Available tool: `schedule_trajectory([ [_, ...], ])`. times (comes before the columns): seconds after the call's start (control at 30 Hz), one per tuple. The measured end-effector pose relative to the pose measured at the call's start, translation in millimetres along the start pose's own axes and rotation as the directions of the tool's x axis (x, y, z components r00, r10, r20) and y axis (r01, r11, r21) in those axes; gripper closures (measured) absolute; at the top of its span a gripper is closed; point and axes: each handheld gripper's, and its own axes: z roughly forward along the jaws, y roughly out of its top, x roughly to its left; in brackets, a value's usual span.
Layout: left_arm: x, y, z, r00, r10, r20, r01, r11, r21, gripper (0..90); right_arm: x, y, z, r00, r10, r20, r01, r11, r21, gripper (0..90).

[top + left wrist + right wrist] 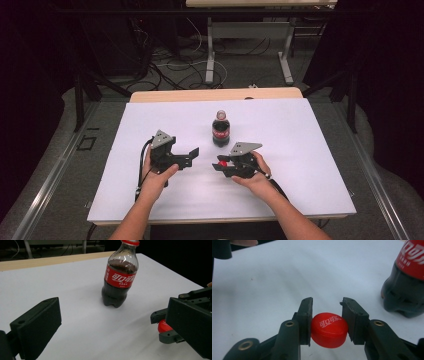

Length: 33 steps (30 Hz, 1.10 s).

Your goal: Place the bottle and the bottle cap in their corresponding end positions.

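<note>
Grippers first, going left to right. My left gripper (186, 156) sits at about 8 o'clock from the bottle (221, 129), jaws spread wide with nothing between them. My right gripper (223, 163) sits at about 6 o'clock from the bottle, jaws closed onto the red cap (223, 163), holding it just above the white desk (300, 145).

Bottle stands upright near desk centre. The neck looks open in the high view, with a red ring left on it, though it's small there.

Handling, as I judge it: cap is light, rigid plastic with a ribbed skirt, so it should grip well across the sides. It's small, and it could pop out or tilt if the squeeze goes off-centre. Bottle is nearly full of dark liquid, so moderately heavy. Its smooth, slick plastic wall gives a little under pressure. With the top open it will spill if tipped. I'd take it at the labelled waist, below the shoulder, and keep it upright.

Views: right gripper view shows the cap (329, 330) pinched squarely by its sides, logo up, the bottle's base (404, 300) at 2 o'clock. Left gripper view shows the label and fill level on the bottle (120, 277), the red neck ring at the frame's top edge, and the right gripper with cap (163, 326) at 4 o'clock. High view gives overall layout and both hands.
</note>
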Motion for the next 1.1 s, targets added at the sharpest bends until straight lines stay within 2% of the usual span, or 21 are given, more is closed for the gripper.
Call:
schedule_trajectory([
  [0.03, -0.5, -0.9, -0.2, 0.9999, -0.008, 0.007, 0.008, 1.0000, 0.004, 0.7, -0.6, -1.8, 2.0, 1.0000, -0.003, 0.004, 0.003, 1.000, 0.009, 60.8],
  [0.07, 0.2, -1.1, -0.9, 1.0000, 0.005, 0.003, -0.005, 1.0000, 0.006, 0.7, -1.4, -3.6, 4.4, 1.0000, -0.003, 0.006, 0.003, 1.000, 0.009, 60.8],
  [0.1, 0.0, -1.2, -1.1, 1.0000, 0.000, 0.004, 0.000, 1.0000, 0.002, 0.7, -1.3, -5.3, 6.3, 1.0000, 0.006, 0.008, -0.006, 1.000, 0.016, 60.8],
  [0.2, -0.4, -1.7, -1.7, 1.0000, -0.007, 0.004, 0.007, 1.0000, -0.002, 0.7, -0.9, -8.0, 10.2, 0.9999, 0.011, 0.004, -0.011, 0.997, 0.072, 60.8],
  [0.3, 0.7, -2.4, -2.1, 1.0000, 0.005, -0.002, -0.005, 1.0000, -0.004, 0.7, -0.1, -11.7, 16.3, 0.9998, 0.017, 0.004, -0.018, 0.997, 0.071, 60.8],
  [0.43, 1.6, -3.1, -2.6, 1.0000, -0.006, -0.001, 0.006, 1.0000, -0.004, 0.8, 0.7, -13.6, 21.1, 1.0000, 0.006, 0.002, -0.006, 0.993, 0.117, 60.8],
  [0.5, 3.4, -3.1, -3.2, 1.0000, 0.003, -0.005, -0.003, 1.0000, -0.002, 0.8, 0.7, -13.3, 21.5, 1.0000, 0.006, 0.004, -0.007, 0.993, 0.120, 60.7],
  [0.63, 4.8, -4.2, -2.7, 0.9999, -0.007, -0.009, 0.007, 1.0000, -0.004, 0.8, 0.5, -13.6, 23.8, 0.9999, 0.013, 0.011, -0.014, 0.993, 0.119, 60.4],
  [0.7, 4.9, -4.7, -2.4, 0.9998, -0.017, -0.006, 0.017, 0.9998, -0.003, 0.8, 0.6, -13.0, 24.9, 0.9998, 0.012, 0.013, -0.014, 0.989, 0.145, 60.3],
  [0.73, 5.5, -4.7, -3.0, 0.9999, -0.012, -0.010, 0.012, 0.9999, 0.002, 0.8, 0.8, -13.2, 26.4, 0.9998, 0.008, 0.017, -0.011, 0.989, 0.146, 60.0],
  [0.77, 5.9, -4.6, -3.0, 0.9999, -0.011, -0.010, 0.011, 0.9999, -0.001, 0.8, 1.4, -12.5, 26.0, 0.9998, 0.011, 0.014, -0.013, 0.986, 0.168, 59.1],
  [0.8, 6.3, -4.7, -3.2, 0.9998, -0.013, -0.012, 0.013, 0.9999, -0.003, 0.8, 2.2, -13.3, 27.5, 0.9998, 0.007, 0.019, -0.010, 0.989, 0.150, 58.8],
  [0.83, 6.3, -4.9, -3.2, 0.9997, -0.022, -0.012, 0.022, 0.9998, -0.003, 0.8, 1.5, -12.6, 26.7, 0.9999, -0.005, 0.015, 0.003, 0.986, 0.166, 58.2],
  [0.9, 7.4, -4.7, -3.5, 0.9997, -0.018, -0.014, 0.018, 0.9998, -0.001, 0.9, 2.4, -13.3, 27.5, 0.9998, 0.010, 0.020, -0.013, 0.988, 0.151, 57.6],
  [0.93, 7.6, -4.7, -3.5, 0.9997, -0.018, -0.015, 0.018, 0.9998, -0.001, 0.9, 1.9, -12.5, 26.2, 0.9998, 0.012, 0.013, -0.014, 0.985, 0.172, 57.5],
  [1.07, 7.5, -4.9, -3.2, 0.9995, -0.029, -0.013, 0.029, 0.9996, -0.006, 0.9, 1.4, -13.0, 27.0, 0.9998, 0.015, 0.014, -0.017, 0.987, 0.159, 56.4],
  [1.1, 7.6, -4.9, -3.3, 0.9995, -0.029, -0.013, 0.029, 0.9996, -0.004, 0.9, 1.3, -12.4, 26.1, 0.9998, 0.016, 0.010, -0.018, 0.985, 0.172, 56.1],
])
